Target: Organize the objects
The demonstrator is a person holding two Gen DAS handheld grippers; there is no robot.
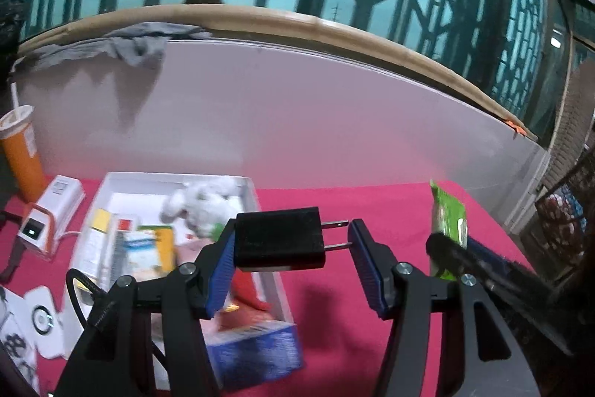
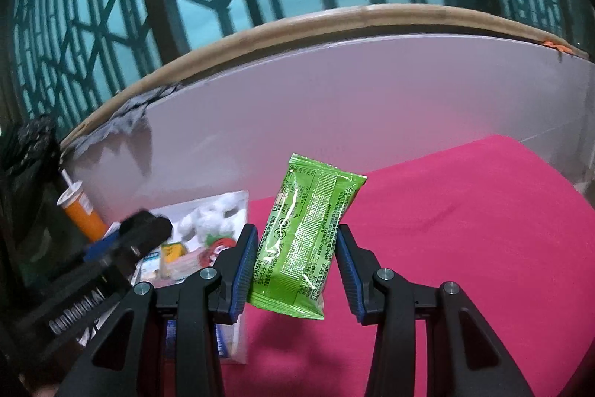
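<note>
The left hand-held gripper (image 1: pixel 293 263) clamps a black plug adapter (image 1: pixel 280 239) between its blue pads, prongs pointing right, held above the near right part of the white box (image 1: pixel 277 289) of assorted items on the pink counter (image 1: pixel 342 304). To its right, the right hand-held gripper (image 2: pixel 295 270) pinches a green snack packet (image 2: pixel 303 240) upright above the counter.

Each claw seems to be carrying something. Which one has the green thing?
The right claw: it grips a green snack packet above the pink cloth. The left claw holds a black plug adapter with two metal prongs instead.
</note>
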